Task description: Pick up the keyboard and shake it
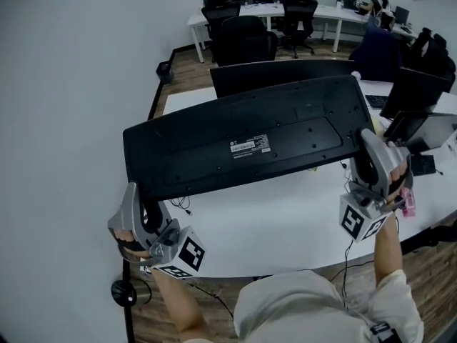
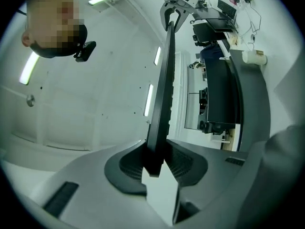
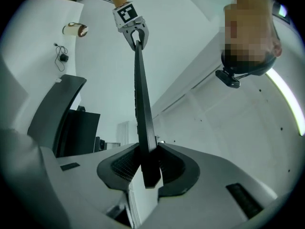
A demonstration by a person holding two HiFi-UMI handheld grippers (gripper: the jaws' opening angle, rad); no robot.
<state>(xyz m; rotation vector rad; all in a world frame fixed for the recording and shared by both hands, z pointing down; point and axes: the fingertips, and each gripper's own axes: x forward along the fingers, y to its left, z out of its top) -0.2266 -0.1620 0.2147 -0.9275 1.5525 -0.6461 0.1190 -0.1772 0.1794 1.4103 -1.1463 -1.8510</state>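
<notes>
The black keyboard (image 1: 246, 145) hangs in the air above the white desk (image 1: 285, 220), turned so its underside with a white label faces me. My left gripper (image 1: 146, 209) is shut on its left end, and my right gripper (image 1: 368, 164) is shut on its right end. In the left gripper view the keyboard (image 2: 162, 94) shows edge-on, pinched between the pads, with the right gripper (image 2: 172, 14) at its far end. The right gripper view shows the same thin edge (image 3: 143, 109) clamped, and the left gripper (image 3: 136, 35) far off.
A monitor (image 1: 285, 73) stands on the desk behind the keyboard, and a second screen (image 1: 418, 91) is at the right. A thin cable (image 1: 346, 259) trails over the desk's front edge. Office chairs (image 1: 243, 38) and more desks fill the back of the room.
</notes>
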